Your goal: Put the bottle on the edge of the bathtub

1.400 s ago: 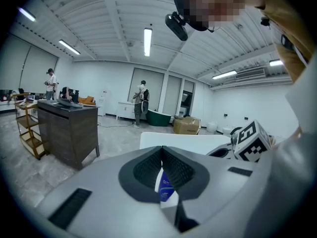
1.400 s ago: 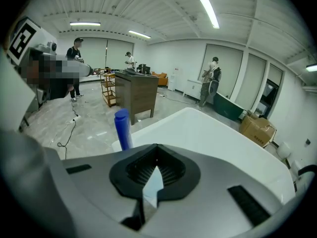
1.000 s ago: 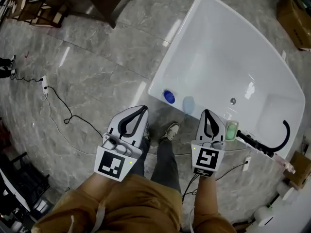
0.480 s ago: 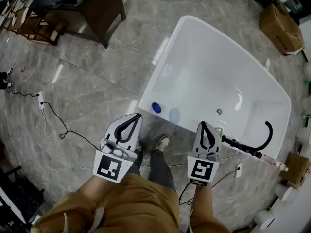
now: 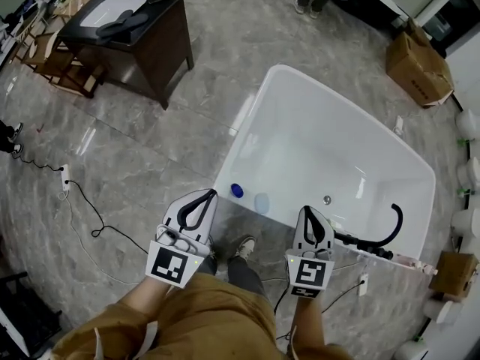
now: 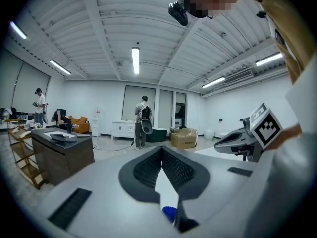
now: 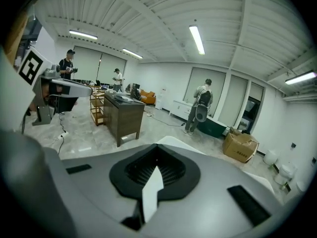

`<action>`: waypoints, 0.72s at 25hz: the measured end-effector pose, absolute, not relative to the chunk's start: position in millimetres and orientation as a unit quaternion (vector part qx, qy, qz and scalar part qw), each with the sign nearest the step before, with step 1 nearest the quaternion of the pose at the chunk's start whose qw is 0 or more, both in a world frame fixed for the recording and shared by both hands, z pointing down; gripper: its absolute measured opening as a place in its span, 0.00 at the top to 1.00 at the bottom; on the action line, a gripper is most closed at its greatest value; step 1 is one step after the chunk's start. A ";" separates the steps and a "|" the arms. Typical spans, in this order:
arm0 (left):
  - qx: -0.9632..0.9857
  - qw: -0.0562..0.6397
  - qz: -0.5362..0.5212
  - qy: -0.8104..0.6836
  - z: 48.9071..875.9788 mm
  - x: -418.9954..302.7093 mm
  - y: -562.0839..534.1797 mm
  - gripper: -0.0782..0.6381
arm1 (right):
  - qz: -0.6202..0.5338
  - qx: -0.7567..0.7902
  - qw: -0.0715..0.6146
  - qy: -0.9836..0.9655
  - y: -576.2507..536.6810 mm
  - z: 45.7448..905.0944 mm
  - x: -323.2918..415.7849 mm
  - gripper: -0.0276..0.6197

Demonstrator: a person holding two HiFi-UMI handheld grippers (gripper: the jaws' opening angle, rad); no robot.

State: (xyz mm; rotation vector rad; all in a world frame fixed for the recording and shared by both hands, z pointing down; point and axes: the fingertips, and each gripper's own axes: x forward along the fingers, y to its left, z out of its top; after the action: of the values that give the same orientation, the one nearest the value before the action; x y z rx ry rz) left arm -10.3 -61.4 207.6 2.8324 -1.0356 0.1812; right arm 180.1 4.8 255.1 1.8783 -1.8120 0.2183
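While I stand on the grey stone floor [image 5: 142, 148] at the near long side of the white bathtub [image 5: 241, 126], both tongs hover over my legs, short of the tub. The left tongs [image 5: 212, 194] are closed, tips touching and nothing between them; in the left gripper view the left tongs [image 6: 162, 150] meet at the tip, and the gap lower down shows only the tub's white and a blue cap. The right tongs [image 5: 308, 210] are also pressed together and empty, with only white tub showing behind them in the right gripper view [image 7: 157, 163]. The bottle [image 5: 237, 190], seen from above as a blue cap, sits on the tub's near rim close to its left corner, just ahead of the left tongs and apart from both; it shows again in the left gripper view [image 6: 170, 213]. Just to its right lies a pale bluish patch [image 5: 262, 202] that I cannot identify. A black curved faucet [image 5: 391, 229] rises at the right end of the rim.
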 end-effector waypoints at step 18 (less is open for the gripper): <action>0.926 -0.001 0.030 -0.377 123.3 -17.5 -50.6 0.88 | -0.006 0.717 0.162 -0.678 24.8 131.4 214.5 0.95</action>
State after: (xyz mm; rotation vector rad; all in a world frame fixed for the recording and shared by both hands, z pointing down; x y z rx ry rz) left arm -17.5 -50.6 123.3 2.9099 -1.1851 0.0944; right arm 214.5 24.8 131.4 2.0466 -1.9333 -0.0168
